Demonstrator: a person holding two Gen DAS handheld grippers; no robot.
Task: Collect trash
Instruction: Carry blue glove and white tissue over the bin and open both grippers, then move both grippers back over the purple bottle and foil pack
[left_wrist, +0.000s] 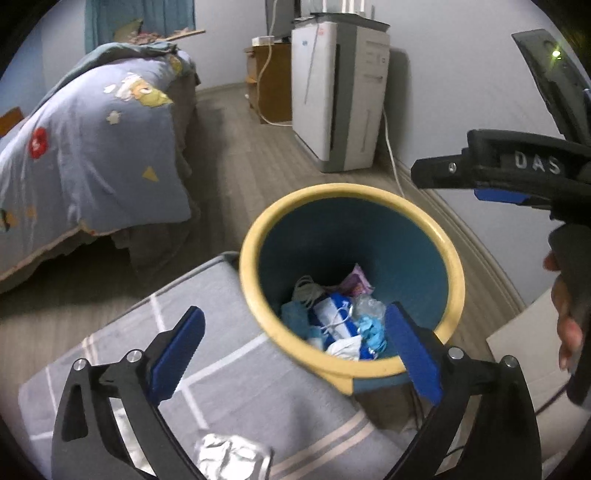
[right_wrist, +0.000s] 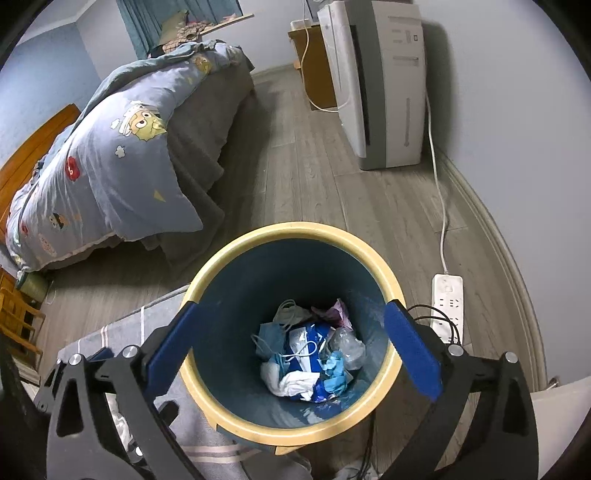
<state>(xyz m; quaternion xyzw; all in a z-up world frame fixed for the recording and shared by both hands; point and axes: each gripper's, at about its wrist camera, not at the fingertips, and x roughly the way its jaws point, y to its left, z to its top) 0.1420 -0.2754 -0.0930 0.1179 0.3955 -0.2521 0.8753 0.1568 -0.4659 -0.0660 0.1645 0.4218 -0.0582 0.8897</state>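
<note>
Both the left gripper (left_wrist: 293, 354) and right gripper (right_wrist: 291, 349) hang released, fingers spread and empty, over the yellow-rimmed blue plastic bin (right_wrist: 295, 230) holding crumpled trash (right_wrist: 308, 356). Drop looks finished; next, probably fetching the crumpled foil (left_wrist: 231, 458) on the near grey checked blanket (left_wrist: 236, 373).

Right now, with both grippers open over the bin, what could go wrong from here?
1. The left gripper hangs over the bin's rim, not its middle, so a drop there might land on the grey blanket.
2. Crumpled foil lies on the blanket and could get missed.
3. Cables by the power strip run close to the bin; the right gripper might snag them.
</note>
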